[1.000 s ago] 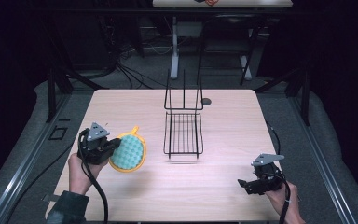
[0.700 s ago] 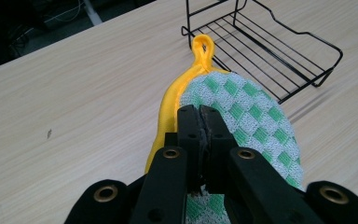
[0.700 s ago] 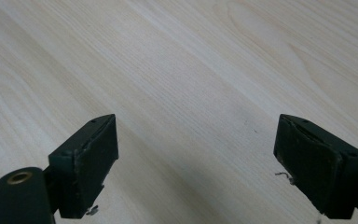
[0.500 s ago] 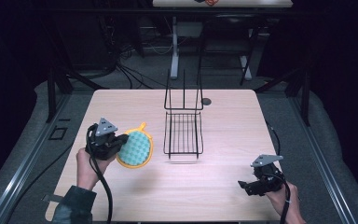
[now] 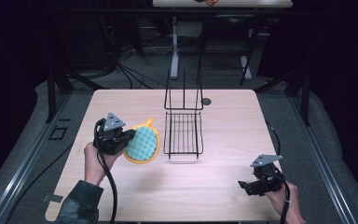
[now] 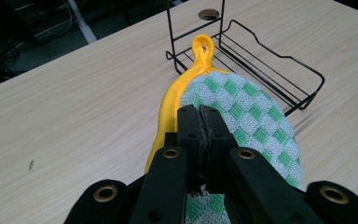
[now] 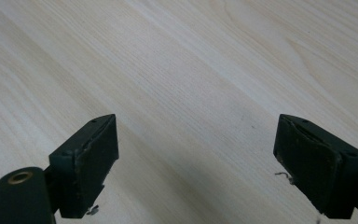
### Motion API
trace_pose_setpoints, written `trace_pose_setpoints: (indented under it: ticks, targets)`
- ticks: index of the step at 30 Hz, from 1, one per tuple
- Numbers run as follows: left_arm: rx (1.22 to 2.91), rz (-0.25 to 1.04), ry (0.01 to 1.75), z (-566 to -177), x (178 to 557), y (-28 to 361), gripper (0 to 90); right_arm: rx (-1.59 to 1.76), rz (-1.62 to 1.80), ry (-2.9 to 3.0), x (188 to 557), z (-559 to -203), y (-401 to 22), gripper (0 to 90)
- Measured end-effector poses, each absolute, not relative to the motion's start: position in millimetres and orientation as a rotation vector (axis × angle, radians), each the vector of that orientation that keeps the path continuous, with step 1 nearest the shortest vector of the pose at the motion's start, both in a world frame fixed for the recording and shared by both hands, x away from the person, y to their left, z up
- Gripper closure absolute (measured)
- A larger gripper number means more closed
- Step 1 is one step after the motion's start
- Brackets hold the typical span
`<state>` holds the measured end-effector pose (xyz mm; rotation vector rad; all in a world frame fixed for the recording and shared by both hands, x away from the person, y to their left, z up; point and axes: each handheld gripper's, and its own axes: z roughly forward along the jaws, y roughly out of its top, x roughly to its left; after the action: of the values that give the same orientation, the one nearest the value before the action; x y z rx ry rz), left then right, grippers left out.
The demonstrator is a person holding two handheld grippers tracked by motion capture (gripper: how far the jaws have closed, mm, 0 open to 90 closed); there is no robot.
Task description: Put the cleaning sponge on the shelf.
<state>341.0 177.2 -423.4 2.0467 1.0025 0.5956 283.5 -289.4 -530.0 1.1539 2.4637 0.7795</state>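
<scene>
The left gripper (image 5: 127, 138) is clamped on a round potholder (image 5: 142, 143), its two black jaws pressed together on the cloth, as the left gripper view shows with the jaws meeting over the green-and-white checked face (image 6: 242, 112). The potholder has a yellow border and a yellow hanging loop (image 6: 203, 46) at its far end, which points toward a black wire rack (image 5: 183, 133). In the high view the potholder sits at the left part of the wooden table (image 5: 223, 186), just beside the rack's left edge, with its loop near the rack's upright back. Whether the cloth touches the tabletop cannot be told. The rack stands near the middle of the table with its flat wire tray toward the person and its tall frame behind it, close to a round hole (image 5: 207, 101) in the tabletop. The right gripper (image 5: 245, 185) is well apart at the near right corner, held in the person's right hand (image 5: 284, 200); its jaws stand wide apart over bare wood, with nothing between them.
</scene>
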Motion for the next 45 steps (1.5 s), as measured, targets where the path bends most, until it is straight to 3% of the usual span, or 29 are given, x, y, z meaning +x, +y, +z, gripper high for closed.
trace_pose_setpoints:
  ticks: [45]
  targets:
    - [1.964,0.565,0.960,-439,378,111,88.1,1.160,0.768,2.485,285,-534,-288,13.4]
